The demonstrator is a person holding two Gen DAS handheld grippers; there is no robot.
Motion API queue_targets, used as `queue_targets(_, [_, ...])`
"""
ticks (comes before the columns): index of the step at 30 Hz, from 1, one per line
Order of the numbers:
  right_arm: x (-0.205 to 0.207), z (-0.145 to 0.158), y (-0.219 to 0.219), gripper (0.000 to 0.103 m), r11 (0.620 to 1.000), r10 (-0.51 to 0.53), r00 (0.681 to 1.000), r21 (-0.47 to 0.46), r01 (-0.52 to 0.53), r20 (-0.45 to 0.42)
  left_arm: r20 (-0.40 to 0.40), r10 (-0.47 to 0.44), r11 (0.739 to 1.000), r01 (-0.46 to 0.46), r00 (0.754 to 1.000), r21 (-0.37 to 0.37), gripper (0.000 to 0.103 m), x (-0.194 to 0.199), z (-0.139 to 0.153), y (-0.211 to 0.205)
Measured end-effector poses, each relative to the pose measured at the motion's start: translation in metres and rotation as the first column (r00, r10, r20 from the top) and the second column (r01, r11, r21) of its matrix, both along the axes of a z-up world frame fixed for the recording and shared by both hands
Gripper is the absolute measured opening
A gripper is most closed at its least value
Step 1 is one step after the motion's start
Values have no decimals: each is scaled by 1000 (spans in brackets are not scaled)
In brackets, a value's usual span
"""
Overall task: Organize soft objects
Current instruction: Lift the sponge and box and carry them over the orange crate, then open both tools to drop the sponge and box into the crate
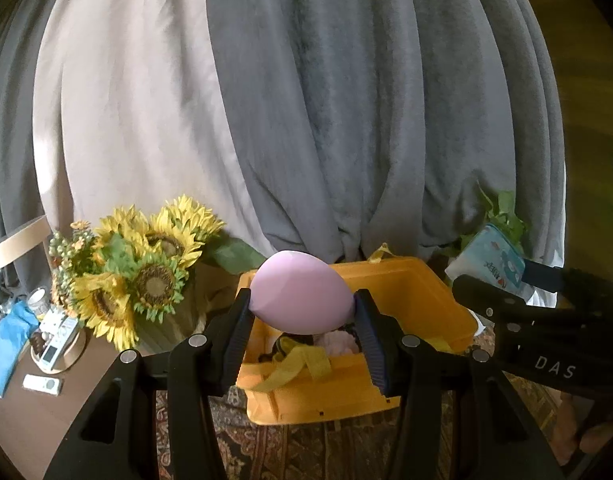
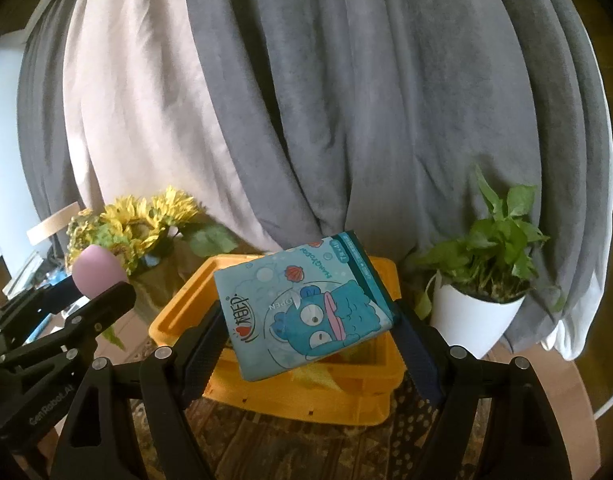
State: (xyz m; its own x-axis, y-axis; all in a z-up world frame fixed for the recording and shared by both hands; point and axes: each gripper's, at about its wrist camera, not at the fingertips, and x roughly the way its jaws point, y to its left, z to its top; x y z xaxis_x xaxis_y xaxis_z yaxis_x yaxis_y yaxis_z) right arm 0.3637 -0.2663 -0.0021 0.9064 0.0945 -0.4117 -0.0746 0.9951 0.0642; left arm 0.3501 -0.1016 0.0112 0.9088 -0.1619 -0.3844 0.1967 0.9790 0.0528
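Progress: partway, by my reading; the yellow bin already held several soft items, among them a yellow strap and a pale pink fluffy thing, though the bin's interior was dim in the left view and half hidden in the right, so the count could not be fixed; two items were in the air and not yet deposited; whether more items lay outside the bin could not be seen.

Left gripper: fingers pinched on the pink egg, one pad at each side of it; egg held just above the bin's near-left part, over the contents, not touching them as far as visible; gripper roughly level, pointed toward the bin's back wall.

Right gripper: fingers clamped on the tissue pack at its two side edges; pack tilted, its far corner raised, print upside down; pack held above the bin's opening, clear of the rim; gripper aimed across the bin toward the curtain.

The two grippers stood side by side over the bin, apart; sunflowers stood left of the bin, a potted plant right of it; both clear of the grippers.

Remaining, as judged: lower and release egg and pack into the bin.
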Motion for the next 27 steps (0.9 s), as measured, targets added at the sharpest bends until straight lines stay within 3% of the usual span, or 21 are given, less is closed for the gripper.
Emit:
queue_targets(15, [68,-16,-9,81,999,-34,997,-1,34,-63,-48,-19,1000,19,999,0,50,73,-15,-3])
queue_targets(27, [120,-38,-7,81,1000,-29,985,-5,29,-171,-166,-42,999,46,985,25,50,131,-39,-11])
